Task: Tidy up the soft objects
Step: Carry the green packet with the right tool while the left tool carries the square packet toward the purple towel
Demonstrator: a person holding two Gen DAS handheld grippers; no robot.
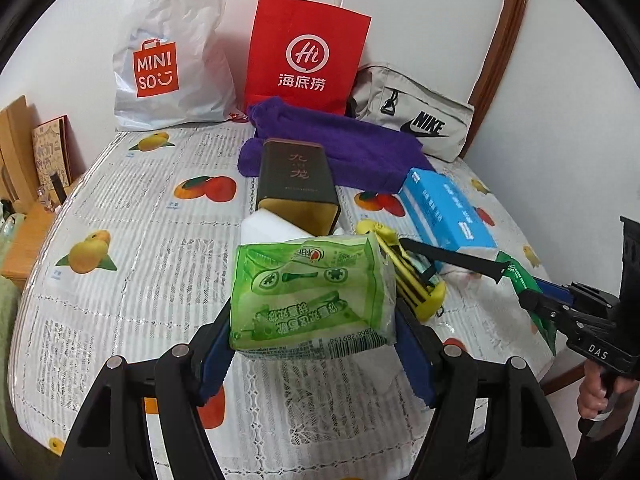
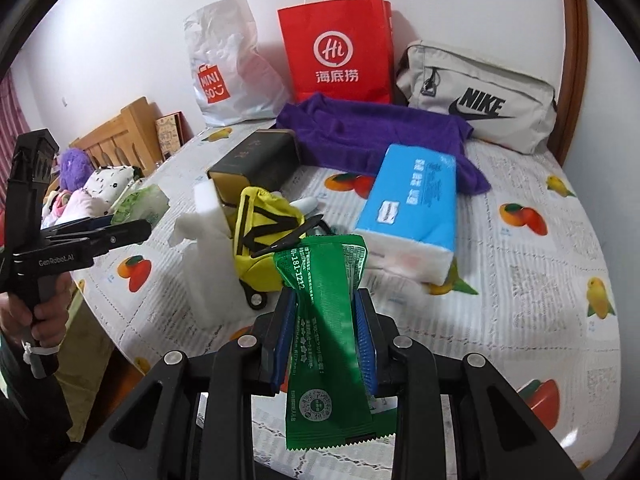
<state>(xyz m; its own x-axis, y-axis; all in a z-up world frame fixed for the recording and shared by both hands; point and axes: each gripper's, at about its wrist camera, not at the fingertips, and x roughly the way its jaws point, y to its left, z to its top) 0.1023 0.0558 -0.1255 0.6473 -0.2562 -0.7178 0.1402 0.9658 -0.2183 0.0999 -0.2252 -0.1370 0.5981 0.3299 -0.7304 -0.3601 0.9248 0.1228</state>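
My left gripper (image 1: pixel 314 340) is shut on a light green tissue pack (image 1: pixel 312 292), held just above the fruit-print cloth (image 1: pixel 132 240). Seen from the right wrist, the left gripper (image 2: pixel 132 224) carries that pack (image 2: pixel 142 202) at the far left. A dark green sachet (image 2: pixel 316 272) stands upright in my right gripper (image 2: pixel 324 320), which is shut on it. The left wrist view shows the right gripper (image 1: pixel 532 300) and its sachet (image 1: pixel 516 274) low on the right. A yellow pouch (image 2: pixel 268 232), a blue tissue pack (image 2: pixel 412 208) and a white foam block (image 2: pixel 208 256) lie between the grippers.
A dark tin box (image 2: pixel 256 156) lies on its side by a purple towel (image 2: pixel 372 132). Along the back wall stand a white plastic bag (image 2: pixel 224 72), a red paper bag (image 2: pixel 340 52) and a grey Nike pouch (image 2: pixel 476 96). A wooden headboard (image 2: pixel 120 128) is at the left.
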